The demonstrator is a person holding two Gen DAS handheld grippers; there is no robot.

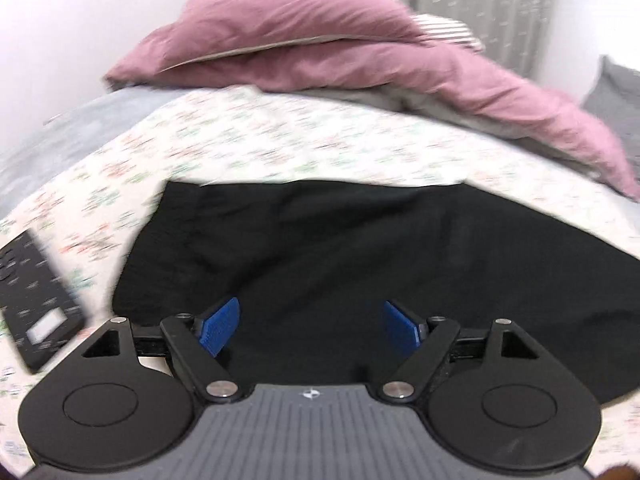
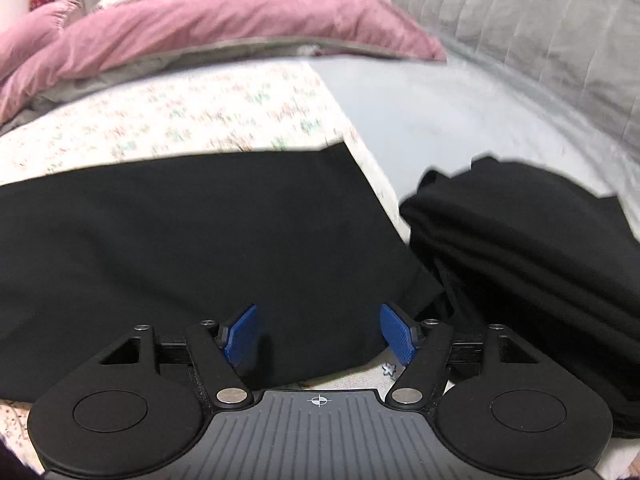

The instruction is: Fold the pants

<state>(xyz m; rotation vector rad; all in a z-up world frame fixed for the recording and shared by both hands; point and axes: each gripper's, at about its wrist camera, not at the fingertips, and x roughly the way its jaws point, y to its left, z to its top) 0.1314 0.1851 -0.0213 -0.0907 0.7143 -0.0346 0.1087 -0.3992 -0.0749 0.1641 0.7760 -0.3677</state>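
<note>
Black pants [image 1: 340,248] lie spread flat on a floral bedsheet [image 1: 260,136]. My left gripper [image 1: 311,314] hovers over their near edge, its blue pads [image 1: 218,328] wide apart and open with nothing pinched. In the right wrist view the same pants [image 2: 180,232] stretch off to the left, their right end near the picture's middle. My right gripper [image 2: 318,318] is open above that end's near corner. Black cloth lies under its left pad [image 2: 240,336], and the right pad sits just past the pants' edge.
A heap of other black clothes [image 2: 520,248] lies just right of the pants. A pink duvet [image 1: 320,52] is bunched along the far side of the bed. A flat black device [image 1: 32,296] rests on the sheet at left. A grey quilted cushion [image 2: 540,32] stands far right.
</note>
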